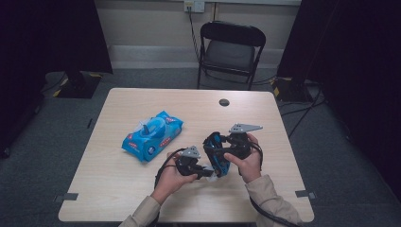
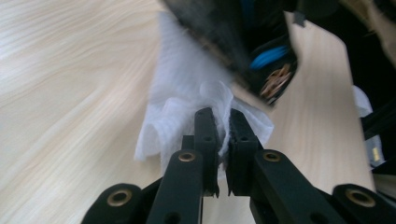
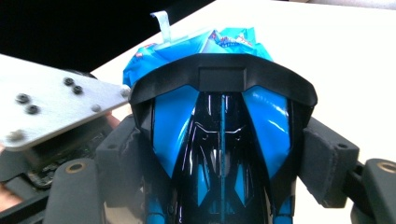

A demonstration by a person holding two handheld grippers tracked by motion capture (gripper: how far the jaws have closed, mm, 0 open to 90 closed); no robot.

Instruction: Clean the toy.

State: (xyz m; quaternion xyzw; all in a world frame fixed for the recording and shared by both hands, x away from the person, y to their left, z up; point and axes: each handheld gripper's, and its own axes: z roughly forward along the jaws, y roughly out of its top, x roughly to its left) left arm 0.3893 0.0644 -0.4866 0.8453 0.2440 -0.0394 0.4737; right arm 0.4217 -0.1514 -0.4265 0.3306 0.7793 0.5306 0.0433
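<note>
Wipes pack on pale wooden table

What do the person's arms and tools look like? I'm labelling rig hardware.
Both forearms wear beige sleeves. The left tool and right tool are black, each topped by a grey three-cornered plate and trailing a black cable. Brass-coloured pivots mark the jaws.

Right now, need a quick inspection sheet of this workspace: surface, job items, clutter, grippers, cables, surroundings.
Surface: light wood table, round hole near far edge.
Job's things: blue-black toy car; white wipe; blue wipes pack, flap up.
Clutter: nothing seen.
Grippers: left gripper pinches the wipe against the car; right gripper clamps the car.
Cables: black leads trail from both grippers; more on the floor at right.
Surroundings: folding chair, wall socket, dark curtains.
</note>
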